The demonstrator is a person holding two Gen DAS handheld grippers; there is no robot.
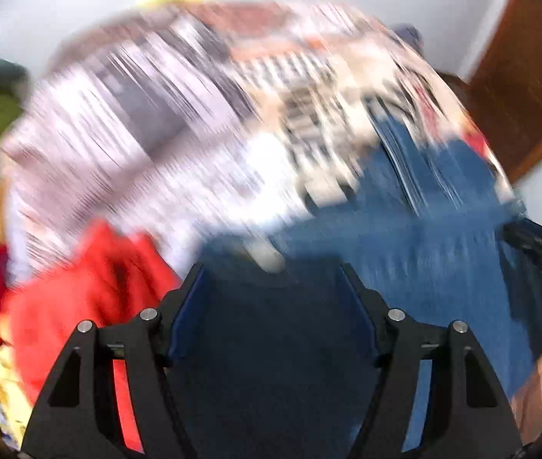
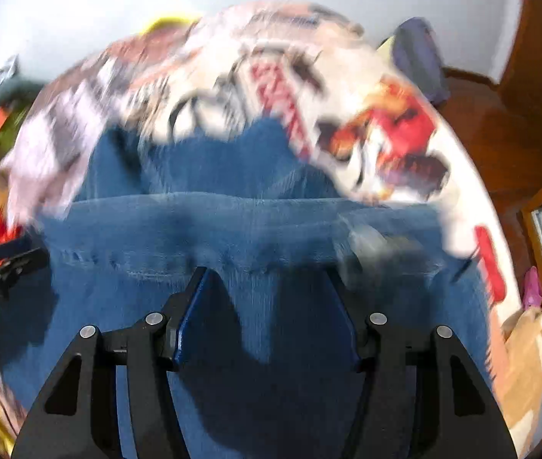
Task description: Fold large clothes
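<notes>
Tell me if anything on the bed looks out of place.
Nothing clearly wrong. The jeans lie spread on the patterned bedspread, with red cloth beside them at the left. Both views are motion-blurred, so fine detail is lost.

A bed with a white, comic-printed cover (image 2: 385, 145) carries blue denim jeans (image 2: 232, 222) spread just ahead of the right tongs; a red cloth garment (image 1: 91, 279) lies left of the left tongs

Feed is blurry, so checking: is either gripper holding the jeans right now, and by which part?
Neither. The left gripper and right gripper both stand open over the jeans with nothing between their fingers.
</notes>
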